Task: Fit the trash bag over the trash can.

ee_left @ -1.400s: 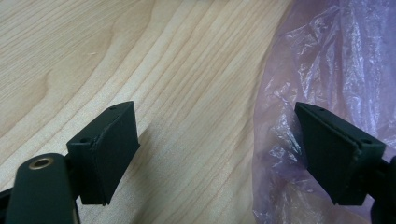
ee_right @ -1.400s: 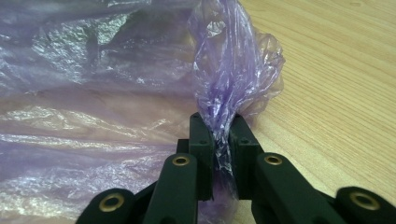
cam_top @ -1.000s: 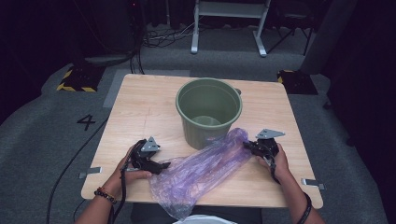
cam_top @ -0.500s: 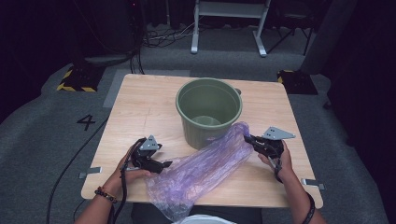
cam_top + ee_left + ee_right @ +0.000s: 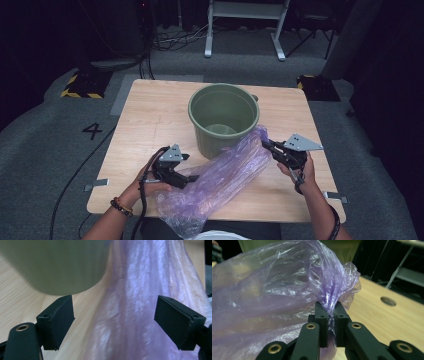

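Note:
A long, crumpled purple plastic bag (image 5: pixel 225 175) stretches across the front of the wooden table (image 5: pixel 150 115), from the near edge up to the side of a green bucket (image 5: pixel 222 117). My right gripper (image 5: pixel 265 145) is shut on the bag's bunched far end (image 5: pixel 329 300), held off the table beside the bucket's rim. My left gripper (image 5: pixel 190 181) is at the bag's near part, its jaws wide open. In the left gripper view the bag (image 5: pixel 140 302) runs between and beyond the two pads (image 5: pixel 58 320) without being pressed, and the bucket's wall (image 5: pixel 55 265) stands just ahead to the left.
The bucket stands upright in the table's middle. The bag's loose end hangs over the near table edge (image 5: pixel 185 225). A round hole (image 5: pixel 388 300) is in the tabletop to the right. A white stand (image 5: pixel 245 20) and cables are on the floor behind.
Both hands have risen a little. The right gripper has lifted the bag's pinched end higher beside the bucket's rim. The left gripper has shifted slightly along the bag, still open.

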Available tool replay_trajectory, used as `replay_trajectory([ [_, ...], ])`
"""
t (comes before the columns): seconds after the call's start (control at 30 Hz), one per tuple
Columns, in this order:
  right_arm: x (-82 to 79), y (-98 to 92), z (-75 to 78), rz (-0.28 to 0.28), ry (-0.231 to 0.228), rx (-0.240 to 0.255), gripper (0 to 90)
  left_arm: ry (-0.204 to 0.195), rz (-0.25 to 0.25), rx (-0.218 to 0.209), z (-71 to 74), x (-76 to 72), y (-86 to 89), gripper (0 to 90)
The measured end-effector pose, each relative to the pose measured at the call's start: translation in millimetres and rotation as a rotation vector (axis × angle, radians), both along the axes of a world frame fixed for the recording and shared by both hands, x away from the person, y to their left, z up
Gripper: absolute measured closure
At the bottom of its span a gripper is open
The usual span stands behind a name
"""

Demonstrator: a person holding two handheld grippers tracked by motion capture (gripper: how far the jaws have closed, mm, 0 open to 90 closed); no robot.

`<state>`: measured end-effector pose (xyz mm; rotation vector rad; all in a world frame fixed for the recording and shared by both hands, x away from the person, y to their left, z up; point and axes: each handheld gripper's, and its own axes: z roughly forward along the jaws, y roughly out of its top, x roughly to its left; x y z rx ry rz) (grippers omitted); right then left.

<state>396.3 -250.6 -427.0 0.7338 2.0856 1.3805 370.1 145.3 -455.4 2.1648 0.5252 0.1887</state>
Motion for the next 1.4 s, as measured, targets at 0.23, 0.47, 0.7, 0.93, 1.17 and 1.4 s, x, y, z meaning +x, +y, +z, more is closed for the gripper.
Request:
replay_trajectory([
  [0.23, -13.6, 5.8, 20.4, 0.066, -0.098, 0.053, 85.8, 0.002, -0.019, 0.066, -7.3, 3.1, -29.4, 16.0],
  [0.47, -30.1, 14.5, 38.9, 0.148, -0.173, 0.07, 85.9, -0.026, -0.074, 0.114, -10.7, 3.4, -48.5, 24.6],
  [0.7, -39.8, 23.7, 54.9, 0.206, -0.22, 0.08, 85.8, -0.059, -0.087, 0.135, -8.9, 2.5, -48.6, 58.7],
  [0.93, -42.9, 36.6, 72.9, 0.251, -0.269, 0.063, 85.8, -0.126, -0.113, 0.117, 0.9, -2.9, -36.3, 83.1],
  [1.17, -34.8, 46.4, 91.7, 0.277, -0.292, 0.07, 85.8, -0.198, -0.128, 0.051, 17.9, -12.2, -16.0, 88.6],
  [1.4, -13.1, 55.1, 107.2, 0.27, -0.268, 0.103, 85.8, -0.236, -0.114, -0.027, 35.2, -16.5, 0.3, 89.9],
])
